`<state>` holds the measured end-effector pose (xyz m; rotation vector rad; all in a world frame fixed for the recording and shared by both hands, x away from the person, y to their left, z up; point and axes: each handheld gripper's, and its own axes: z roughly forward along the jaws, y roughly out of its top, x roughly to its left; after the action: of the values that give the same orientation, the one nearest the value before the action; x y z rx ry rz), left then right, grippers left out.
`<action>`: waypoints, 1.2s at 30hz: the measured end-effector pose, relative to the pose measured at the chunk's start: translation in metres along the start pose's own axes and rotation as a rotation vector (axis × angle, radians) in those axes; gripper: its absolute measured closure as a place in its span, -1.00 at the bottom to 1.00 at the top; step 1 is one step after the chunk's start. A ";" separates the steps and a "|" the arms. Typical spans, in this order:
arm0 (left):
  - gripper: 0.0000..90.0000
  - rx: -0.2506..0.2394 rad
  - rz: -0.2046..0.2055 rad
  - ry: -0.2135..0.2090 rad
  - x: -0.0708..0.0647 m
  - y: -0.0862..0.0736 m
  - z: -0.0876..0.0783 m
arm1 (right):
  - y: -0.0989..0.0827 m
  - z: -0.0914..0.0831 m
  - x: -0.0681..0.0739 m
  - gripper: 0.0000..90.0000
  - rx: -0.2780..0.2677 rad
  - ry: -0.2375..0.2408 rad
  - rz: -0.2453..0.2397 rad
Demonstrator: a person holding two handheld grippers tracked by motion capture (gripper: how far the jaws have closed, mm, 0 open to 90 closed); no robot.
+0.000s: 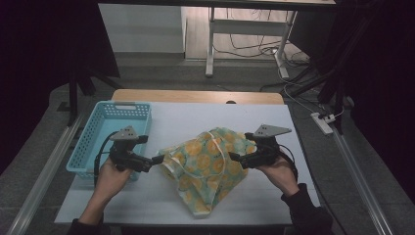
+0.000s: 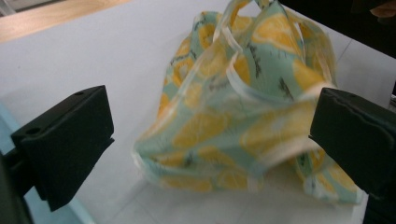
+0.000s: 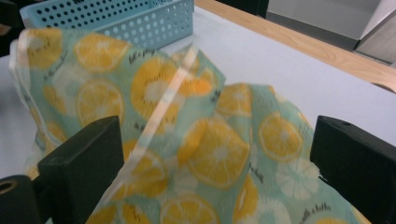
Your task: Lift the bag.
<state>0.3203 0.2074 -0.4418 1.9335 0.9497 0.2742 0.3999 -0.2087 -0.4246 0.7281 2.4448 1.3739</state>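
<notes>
A crumpled cloth bag [image 1: 208,164] printed with orange slices on pale green lies on the white table [image 1: 186,117], its pale handles [image 1: 220,147] looping over the top. My left gripper [image 1: 157,160] is at the bag's left edge, jaws wide apart, with the bag [image 2: 238,107] just ahead between them. My right gripper [image 1: 234,157] is at the bag's right side, also open, and the printed cloth [image 3: 196,140] lies between and beyond its jaws. Neither pair of jaws pinches the fabric.
A light blue perforated basket [image 1: 98,132] stands at the table's left edge, just behind my left hand; its wall [image 3: 140,21] also appears beyond the bag. A wooden strip [image 1: 195,96] runs along the table's far edge. Table legs and cables lie on the floor beyond.
</notes>
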 end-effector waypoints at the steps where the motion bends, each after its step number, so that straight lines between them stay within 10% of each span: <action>1: -1.00 -0.002 -0.004 0.003 -0.001 -0.003 -0.002 | -0.003 -0.002 0.001 -0.96 0.000 -0.003 0.003; 36: -1.00 0.113 -0.093 0.180 -0.040 -0.127 -0.049 | -0.124 -0.071 0.038 -1.00 0.127 -0.173 0.070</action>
<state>0.2027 0.2449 -0.5119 1.9851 1.1925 0.3508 0.2991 -0.2940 -0.4915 0.9286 2.4060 1.1346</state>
